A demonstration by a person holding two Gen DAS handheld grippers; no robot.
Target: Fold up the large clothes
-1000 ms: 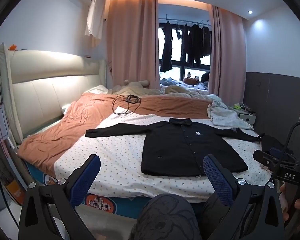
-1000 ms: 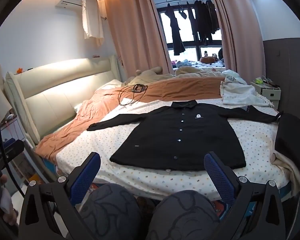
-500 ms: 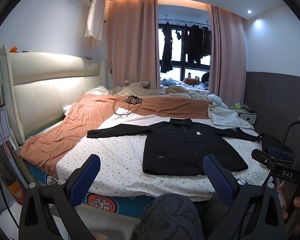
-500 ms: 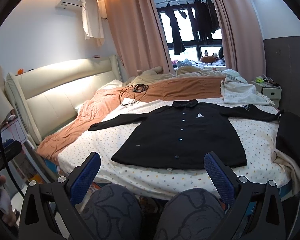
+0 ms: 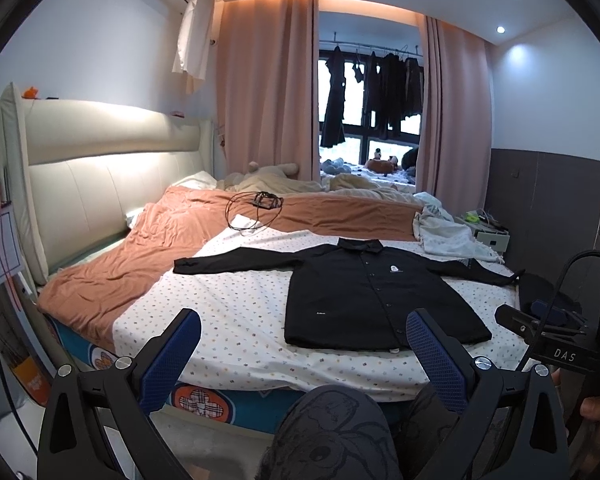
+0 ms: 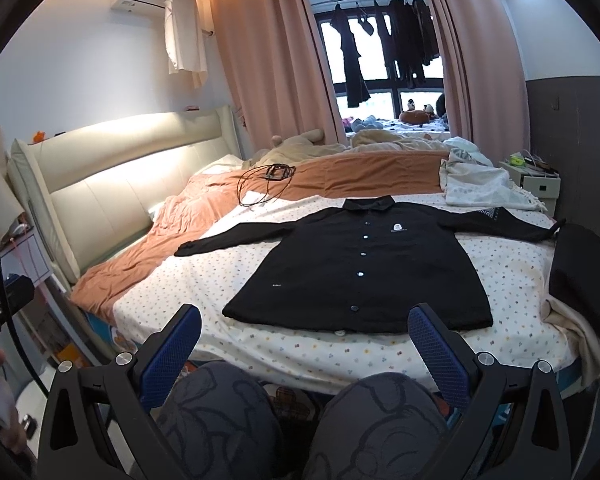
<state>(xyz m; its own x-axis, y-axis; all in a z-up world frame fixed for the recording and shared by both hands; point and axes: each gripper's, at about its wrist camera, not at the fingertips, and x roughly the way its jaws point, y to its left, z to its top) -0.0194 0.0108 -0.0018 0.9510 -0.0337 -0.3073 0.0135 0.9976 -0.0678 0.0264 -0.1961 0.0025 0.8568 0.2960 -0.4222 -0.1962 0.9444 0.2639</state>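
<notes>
A black long-sleeved buttoned shirt [image 5: 364, 292] [image 6: 360, 272] lies flat and face up on the dotted white sheet [image 5: 228, 320] [image 6: 204, 280], both sleeves spread out sideways. My left gripper [image 5: 303, 334] is open with nothing between its blue pads, held back from the bed's near edge. My right gripper [image 6: 304, 330] is open too and empty, well short of the shirt's hem. In the left wrist view the other gripper's black body [image 5: 556, 340] shows at the right edge.
The person's knees in dark patterned trousers [image 6: 340, 420] sit below both grippers. An orange blanket [image 5: 140, 256] covers the bed's left and far side, with a coiled black cable [image 5: 252, 208] on it. A folded dark garment [image 6: 584, 280] lies at the right edge. A nightstand [image 6: 536, 184] stands beyond.
Both grippers have tilted or risen slightly, so the bed and shirt sit a little lower and farther in view. Both stay open; the shirt has not moved.
</notes>
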